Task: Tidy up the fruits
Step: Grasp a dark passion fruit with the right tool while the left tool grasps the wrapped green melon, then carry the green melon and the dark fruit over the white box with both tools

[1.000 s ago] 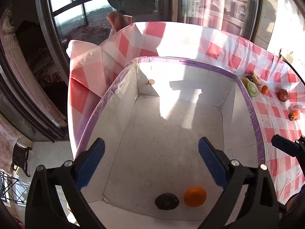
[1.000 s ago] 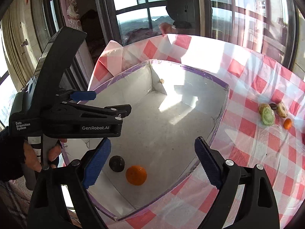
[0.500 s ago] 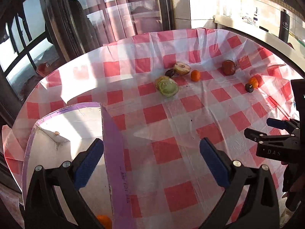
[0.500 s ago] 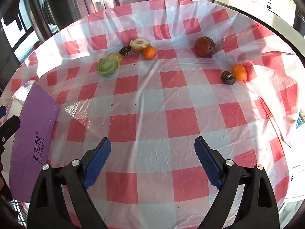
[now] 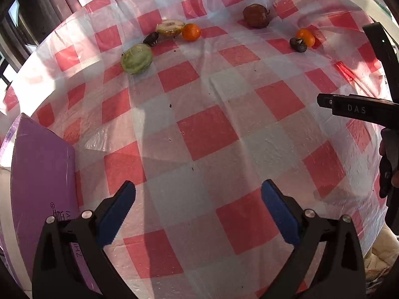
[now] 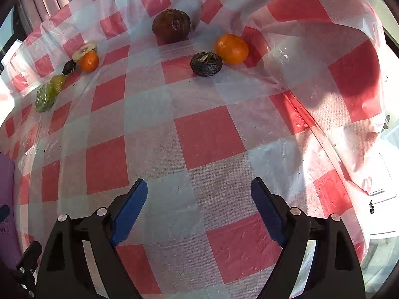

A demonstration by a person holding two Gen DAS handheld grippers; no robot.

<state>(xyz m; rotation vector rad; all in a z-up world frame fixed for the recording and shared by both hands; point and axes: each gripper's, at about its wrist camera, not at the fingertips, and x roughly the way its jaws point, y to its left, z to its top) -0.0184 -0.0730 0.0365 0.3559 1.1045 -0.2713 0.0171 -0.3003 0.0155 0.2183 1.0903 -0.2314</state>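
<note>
Both views swung off purple box (image 5: 42, 174) since second ago; table fruit now faced, seen nearer than half second ago. Left gripper (image 5: 197, 214) jaws held apart, nothing between. Right gripper (image 6: 198, 211) jaws likewise apart, empty. Checked tablecloth (image 6: 207, 134) seen beyond pads. Orange (image 6: 231, 48) and dark wrinkled fruit (image 6: 206, 64) touching at 12 o'clock in right view, brown fruit (image 6: 171, 25) behind. Green fruit (image 5: 136, 59) at 11 in left view. Step judged: reach for next fruit; advance, straddle, closing called for.

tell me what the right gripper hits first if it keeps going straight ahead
Probably bare tablecloth; nothing lies between the open right gripper and the dark wrinkled fruit farther along, roughly in line. Depth is unclear.
</note>
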